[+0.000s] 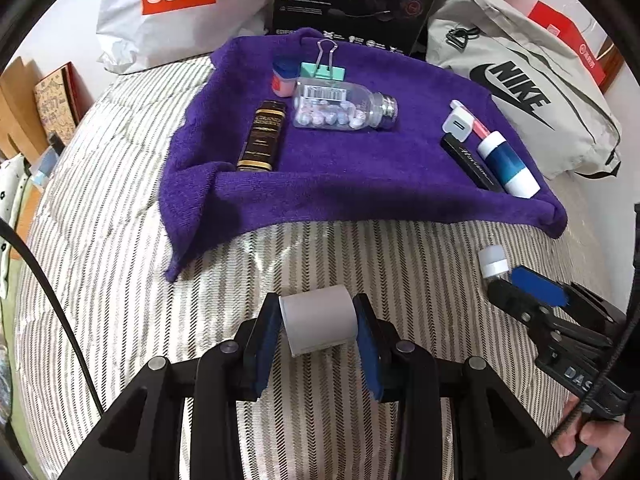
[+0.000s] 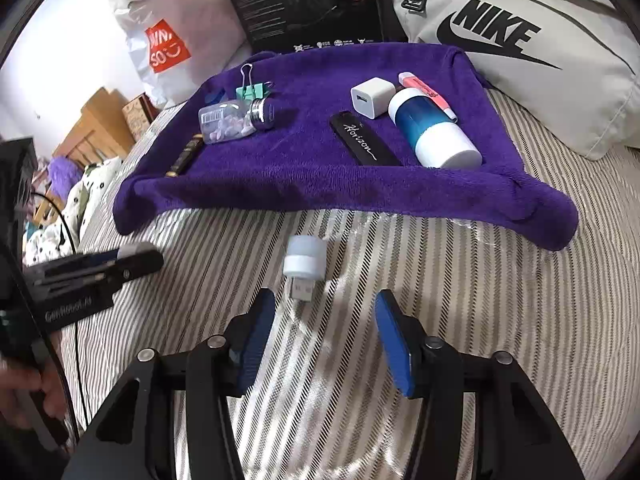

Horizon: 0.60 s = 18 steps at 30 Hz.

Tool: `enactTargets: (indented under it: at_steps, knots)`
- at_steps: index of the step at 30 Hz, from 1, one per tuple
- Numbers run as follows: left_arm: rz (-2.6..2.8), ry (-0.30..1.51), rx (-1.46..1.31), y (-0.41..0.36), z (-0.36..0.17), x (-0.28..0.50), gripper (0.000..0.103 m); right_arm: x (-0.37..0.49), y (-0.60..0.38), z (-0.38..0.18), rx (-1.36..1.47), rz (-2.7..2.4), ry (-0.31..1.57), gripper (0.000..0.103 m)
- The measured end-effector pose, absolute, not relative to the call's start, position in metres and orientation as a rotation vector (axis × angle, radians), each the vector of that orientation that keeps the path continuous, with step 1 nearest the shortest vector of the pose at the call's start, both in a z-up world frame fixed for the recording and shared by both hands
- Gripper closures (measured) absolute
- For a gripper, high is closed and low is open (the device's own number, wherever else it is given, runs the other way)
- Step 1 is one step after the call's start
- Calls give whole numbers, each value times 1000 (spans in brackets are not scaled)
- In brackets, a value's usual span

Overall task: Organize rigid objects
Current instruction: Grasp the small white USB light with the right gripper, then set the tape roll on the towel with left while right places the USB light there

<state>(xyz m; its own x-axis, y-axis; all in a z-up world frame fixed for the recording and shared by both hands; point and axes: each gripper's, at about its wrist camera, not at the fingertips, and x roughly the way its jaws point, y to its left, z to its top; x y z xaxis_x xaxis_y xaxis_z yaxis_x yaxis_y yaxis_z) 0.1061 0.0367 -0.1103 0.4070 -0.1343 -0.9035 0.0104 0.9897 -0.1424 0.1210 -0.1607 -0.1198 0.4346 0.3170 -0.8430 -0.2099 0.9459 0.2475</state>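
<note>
Your left hand-held gripper (image 1: 319, 334) is clamped on a short grey cylinder (image 1: 319, 319) above the striped bed cover (image 1: 120, 280), while your right hand-held gripper (image 2: 325, 344) (jaws apart, gripping nothing) hovers just short of the small white USB night-light (image 2: 303, 264) lying near the purple towel (image 2: 312, 176).

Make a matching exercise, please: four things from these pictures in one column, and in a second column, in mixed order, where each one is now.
Things:
1. grey roll
2. small USB light
3. clear pill bottle
4. black Horizon case

Places:
A. on the striped cover, in front of the right tool, not gripped
B. on the purple towel, beside the blue-and-white bottle
C. between the pads of the left tool
D. on the purple towel, next to the green binder clip

Pairs: 1-C, 2-A, 3-D, 4-B
</note>
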Motion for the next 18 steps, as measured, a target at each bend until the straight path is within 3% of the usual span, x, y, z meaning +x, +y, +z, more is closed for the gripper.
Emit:
enactTargets:
  at_steps: [16, 18]
  knots:
    - [-120, 1145, -152, 43, -111, 108, 68, 138, -132, -122, -6, 271, 1037, 71]
    - [-128, 1138, -151, 44, -109, 106, 68, 140, -128, -123, -45, 265, 1032, 78]
